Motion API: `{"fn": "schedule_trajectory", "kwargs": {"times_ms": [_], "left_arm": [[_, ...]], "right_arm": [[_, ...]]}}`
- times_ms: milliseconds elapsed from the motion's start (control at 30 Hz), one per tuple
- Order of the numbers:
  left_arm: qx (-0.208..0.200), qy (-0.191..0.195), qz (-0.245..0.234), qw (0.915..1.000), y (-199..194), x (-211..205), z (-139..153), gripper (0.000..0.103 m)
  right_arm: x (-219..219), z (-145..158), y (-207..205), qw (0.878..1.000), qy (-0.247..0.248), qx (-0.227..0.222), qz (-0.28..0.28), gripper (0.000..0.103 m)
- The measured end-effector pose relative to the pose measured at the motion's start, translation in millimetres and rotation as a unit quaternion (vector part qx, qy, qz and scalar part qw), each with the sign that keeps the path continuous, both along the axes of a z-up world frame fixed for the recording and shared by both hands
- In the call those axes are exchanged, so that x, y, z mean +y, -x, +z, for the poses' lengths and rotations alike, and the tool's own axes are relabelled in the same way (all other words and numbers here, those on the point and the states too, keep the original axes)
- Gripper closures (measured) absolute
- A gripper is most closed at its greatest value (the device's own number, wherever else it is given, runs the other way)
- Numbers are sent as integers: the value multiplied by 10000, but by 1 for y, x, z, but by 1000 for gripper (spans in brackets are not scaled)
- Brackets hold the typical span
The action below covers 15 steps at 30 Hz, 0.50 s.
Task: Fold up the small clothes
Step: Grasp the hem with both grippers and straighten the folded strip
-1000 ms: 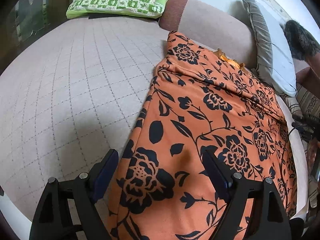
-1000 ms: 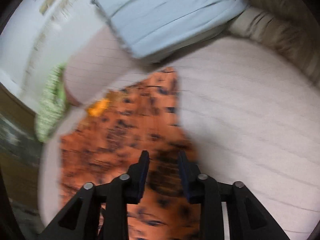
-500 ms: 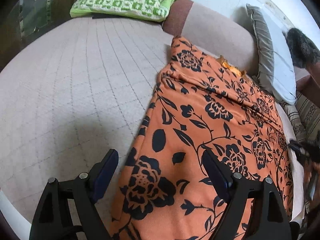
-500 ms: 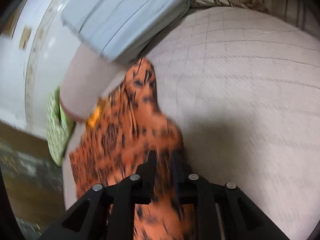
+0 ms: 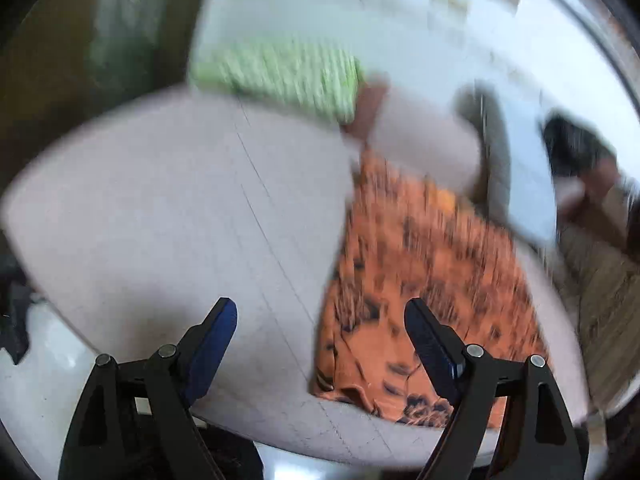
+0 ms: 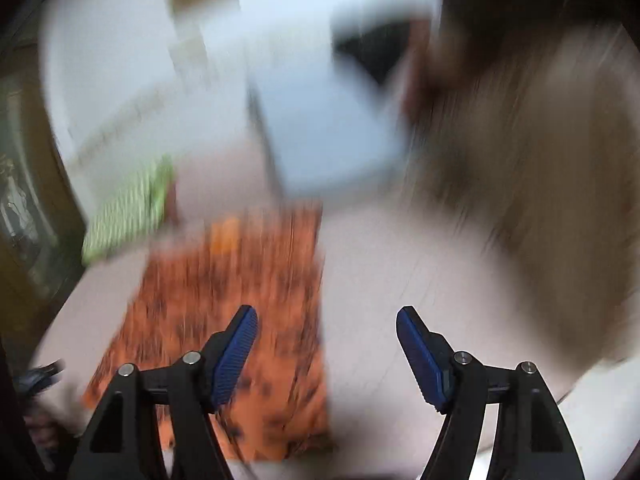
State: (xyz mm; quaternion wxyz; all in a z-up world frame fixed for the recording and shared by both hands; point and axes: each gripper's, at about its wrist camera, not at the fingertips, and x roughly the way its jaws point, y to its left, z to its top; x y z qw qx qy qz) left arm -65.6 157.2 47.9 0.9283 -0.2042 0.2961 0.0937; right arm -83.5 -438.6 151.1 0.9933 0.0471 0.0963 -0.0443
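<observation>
An orange garment with black flowers (image 5: 416, 280) lies flat on the pale quilted bed (image 5: 168, 216); both views are motion-blurred. My left gripper (image 5: 320, 320) is open and empty, held above the bed's near edge, with the garment's near hem under its right finger. In the right wrist view the garment (image 6: 236, 300) lies below and left of my right gripper (image 6: 326, 330), which is open and empty above the bed; its left finger is over the garment's right part.
A green checked pillow (image 5: 280, 76) lies at the bed's far end beside a beige bolster (image 5: 424, 140). A light blue-grey pillow (image 6: 324, 128) and a striped cushion (image 6: 532, 184) lie to the right. Pale floor (image 5: 44, 384) shows below the bed's edge.
Both grippers have pulled back and up from the garment. The right gripper, shut on the cloth half a second ago, has opened and let it go. The left stayed open.
</observation>
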Motion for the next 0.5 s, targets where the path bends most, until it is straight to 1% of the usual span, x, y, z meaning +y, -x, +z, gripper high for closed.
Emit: {"fn": "schedule_trajectory", "kwargs": {"times_ms": [33,67,100,133,167,200,233,267,300,333,367,400,433,467,500], "left_arm": [[-640,-90,254,9976,27,-1,29,17],[-1099,-187,428,9928,43,-4,50,14],[-1410,-283,538,9881,53,-7,64,5],[-1677,-436,642,9828,58,-13,76,2],[-1709,-543,700,9813,57,-18,80,1],[-1552,-596,654,9839,48,-24,76,1],[-1311,-561,523,9884,38,-27,68,1],[-947,-471,351,9938,26,-30,53,1],[-576,-352,223,9975,13,-33,34,1],[-308,-252,111,9991,3,-35,17,1],[-30,-161,-6,9999,-9,-37,-2,1],[225,-113,-121,9996,-20,-40,-20,2],[609,-123,-238,9978,-35,-42,-40,6],[963,-173,-252,9949,-46,-43,-52,17],[1151,-168,-331,9927,-50,-45,-62,18]], "right_arm": [[9,16,28,9978,311,-573,-84,9],[18,30,52,9915,649,-1113,-201,2],[27,40,69,9832,959,-1497,-403,0],[31,45,71,9816,1050,-1541,-401,0],[31,49,64,9869,881,-1344,-149,0],[28,46,54,9917,618,-1124,62,0],[25,40,41,9960,302,-804,263,0],[18,22,12,9978,-278,-27,601,0],[12,2,-11,9919,-713,634,839,0],[9,-15,-27,9847,-983,1057,973,0],[6,-48,-56,9689,-1349,1759,1100,0],[2,-72,-75,9568,-1556,2184,1120,2],[-2,-93,-89,9463,-1724,2499,1114,7],[-5,-115,-107,9331,-1863,2876,1090,12],[-10,-136,-123,9160,-2092,3247,1082,24]]}}
